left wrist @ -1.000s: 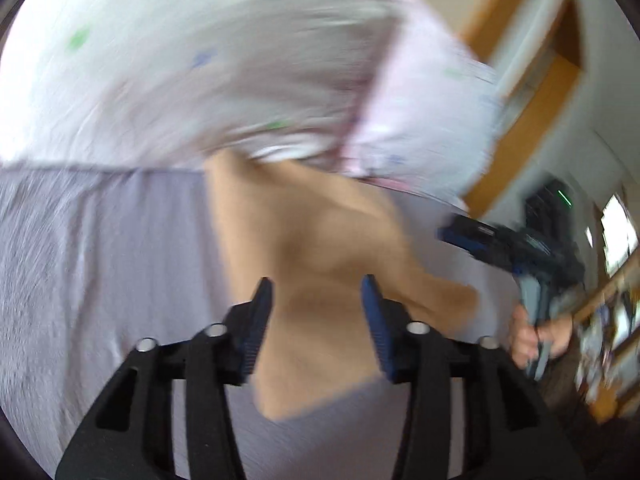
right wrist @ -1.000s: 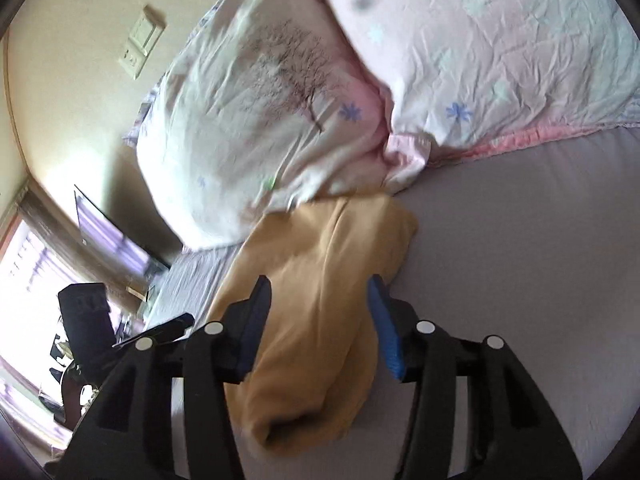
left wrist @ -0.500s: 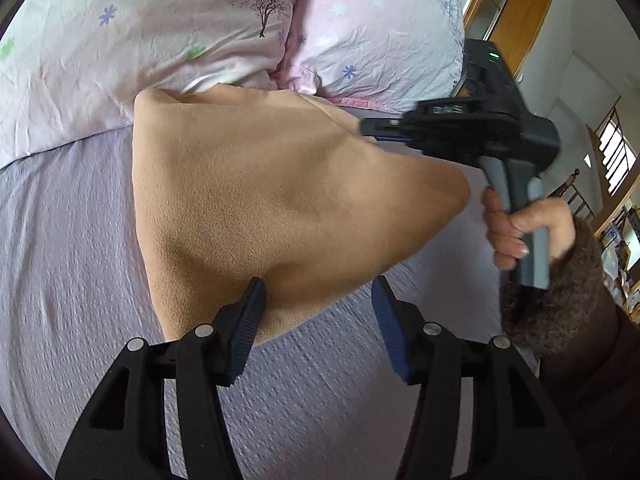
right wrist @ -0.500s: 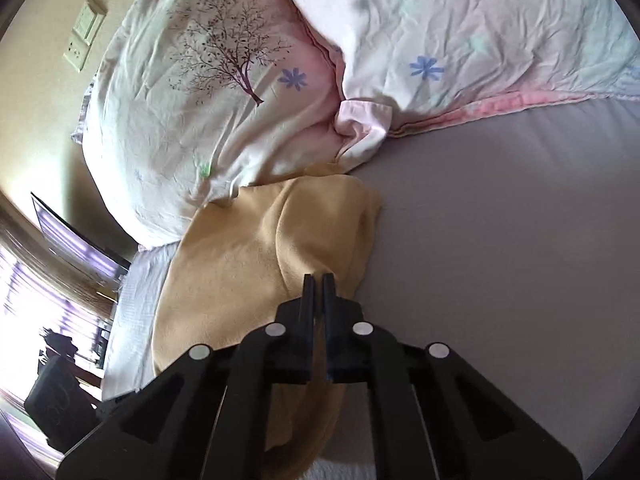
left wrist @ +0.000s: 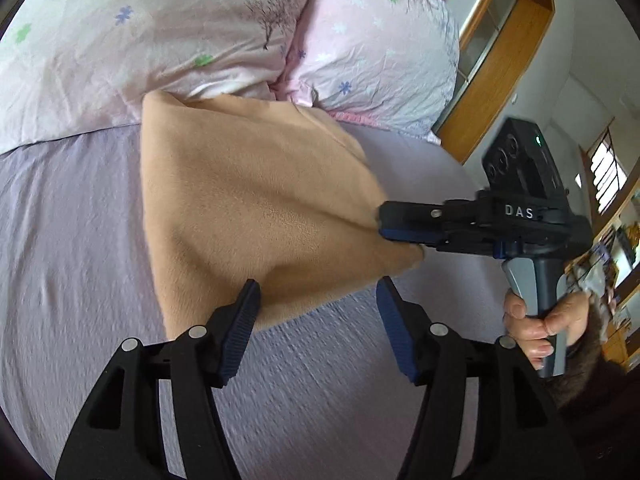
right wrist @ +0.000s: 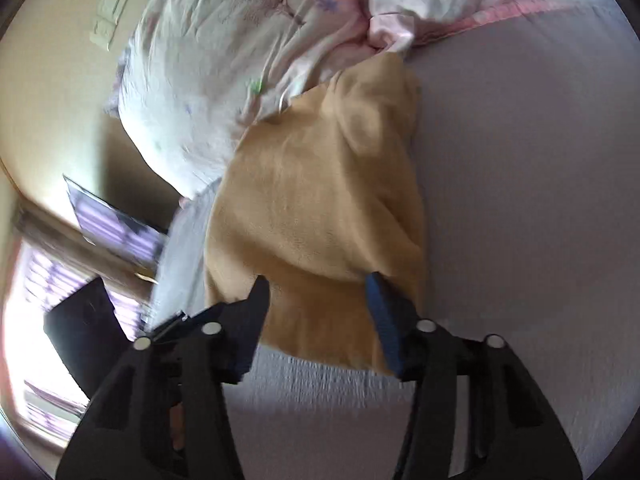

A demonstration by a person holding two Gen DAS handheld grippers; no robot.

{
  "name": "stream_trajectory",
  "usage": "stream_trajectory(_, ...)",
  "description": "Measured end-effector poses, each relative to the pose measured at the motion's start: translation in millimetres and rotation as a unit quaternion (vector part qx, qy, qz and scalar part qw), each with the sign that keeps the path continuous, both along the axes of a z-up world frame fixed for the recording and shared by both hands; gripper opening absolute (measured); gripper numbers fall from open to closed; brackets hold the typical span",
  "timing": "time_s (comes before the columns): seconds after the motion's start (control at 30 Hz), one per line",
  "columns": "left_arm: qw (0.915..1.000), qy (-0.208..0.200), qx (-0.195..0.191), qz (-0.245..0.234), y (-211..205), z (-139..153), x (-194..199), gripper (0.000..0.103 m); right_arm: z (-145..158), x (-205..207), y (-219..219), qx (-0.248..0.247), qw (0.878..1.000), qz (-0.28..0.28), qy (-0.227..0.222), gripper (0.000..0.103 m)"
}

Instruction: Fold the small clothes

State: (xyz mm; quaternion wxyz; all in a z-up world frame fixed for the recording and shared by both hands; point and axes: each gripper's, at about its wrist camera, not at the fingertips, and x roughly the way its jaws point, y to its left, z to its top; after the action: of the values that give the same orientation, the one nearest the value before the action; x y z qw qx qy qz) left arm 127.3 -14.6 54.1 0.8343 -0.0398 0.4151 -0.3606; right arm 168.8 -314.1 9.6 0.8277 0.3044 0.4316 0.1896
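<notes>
Item one: tan fleece garment [left wrist: 256, 208], lying on the lavender bedsheet [left wrist: 72, 240], its far edge touching the two floral pillows [left wrist: 168, 28]. It looks part-folded, with a rounded upper layer lying over a wider lower one in the right wrist view; the near hem is just ahead of both my tools. Which kind of garment it is I cannot tell.

Change noted: half a second ago my right gripper [right wrist: 316, 312] was pinched tight on the cloth's near corner. Now its jaws are spread wide, with the fleece lying loose between and beneath the blue pads [right wrist: 380, 312]. I judge the corner has been set down and the fold laid, so this pass is likely finished and the next grasp not yet chosen. In the left wrist view the same tool's tip sits against the right-hand corner of the fleece, and the opening is not legible from that side.

Item two: my left gripper [left wrist: 318, 308], jaws apart, holding nothing, poised low over the sheet at the near hem, pads straddling the cloth's lower point.

Pose: my right hand [left wrist: 540, 328] grips the grey handle from below, tool held roughly level and aimed across at the fleece. Both views carry motion blur.

Surroundings: wooden cabinet [left wrist: 500, 60], wall switch plate [right wrist: 108, 12].
</notes>
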Motion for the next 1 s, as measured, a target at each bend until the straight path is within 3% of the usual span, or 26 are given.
stream_trajectory(0.03, 1.0000, 0.004, -0.002, 0.006, 3.0, 2.1, -2.6, 0.069, 6.9, -8.5, -1.7, -0.005, 1.000, -0.003, -0.016, 0.068)
stream_trajectory(0.07, 0.9998, 0.009, -0.005, 0.017, 6.8, 4.5, -5.8, 0.080, 14.9, -18.8, -0.9, -0.016, 0.999, -0.007, -0.038, 0.087)
stream_trajectory(0.1, 0.9993, 0.012, -0.007, 0.034, 12.8, 7.6, -12.0, 0.090, 25.5, -31.9, 0.6, -0.039, 0.997, -0.016, -0.065, 0.095)
stream_trajectory(0.13, 0.9988, 0.011, -0.006, 0.047, 16.3, 9.3, -15.9, 0.092, 33.6, -43.8, 3.7, -0.063, 0.994, -0.020, -0.085, 0.101)
stream_trajectory(0.2, 0.9965, 0.010, 0.012, 0.082, 22.8, 11.3, -26.6, 0.100, 44.1, -67.6, 14.2, -0.139, 0.984, -0.034, -0.108, 0.101)
stream_trajectory(0.27, 0.9932, 0.009, 0.040, 0.109, 24.5, 9.8, -30.7, 0.102, 42.8, -78.6, 27.7, -0.226, 0.968, -0.052, -0.090, 0.101)
stream_trajectory(0.37, 0.9793, 0.009, 0.129, 0.156, 20.5, 2.0, -32.6, 0.102, 29.3, -79.0, 47.8, -0.302, 0.950, -0.041, -0.071, 0.101)
stream_trajectory(0.4, 0.9740, 0.009, 0.155, 0.164, 18.0, -2.4, -30.8, 0.102, 21.3, -77.3, 54.9, -0.311, 0.948, -0.032, -0.064, 0.101)
stream_trajectory(0.5, 0.9716, 0.026, 0.166, 0.166, 18.1, -12.2, -25.1, 0.102, 3.5, -70.9, 66.8, -0.343, 0.938, -0.030, -0.038, 0.101)
stream_trajectory(0.73, 0.9565, 0.031, 0.210, 0.199, 21.6, -26.2, -17.4, 0.102, -17.7, -65.5, 79.5, -0.364, 0.931, -0.038, -0.006, 0.101)
stream_trajectory(0.83, 0.9526, 0.020, 0.229, 0.199, 15.1, -29.9, -16.2, 0.102, -24.6, -63.9, 82.2, -0.368, 0.929, -0.034, 0.006, 0.101)
stream_trajectory(0.9, 0.9529, 0.017, 0.228, 0.200, 15.2, -29.7, -17.7, 0.102, -26.0, -64.8, 78.8, -0.352, 0.935, -0.039, 0.013, 0.101)
stream_trajectory(1.0, 0.9538, 0.012, 0.226, 0.198, 16.0, -30.0, -19.3, 0.102, -25.6, -64.6, 78.9, -0.353, 0.935, -0.037, 0.012, 0.101)
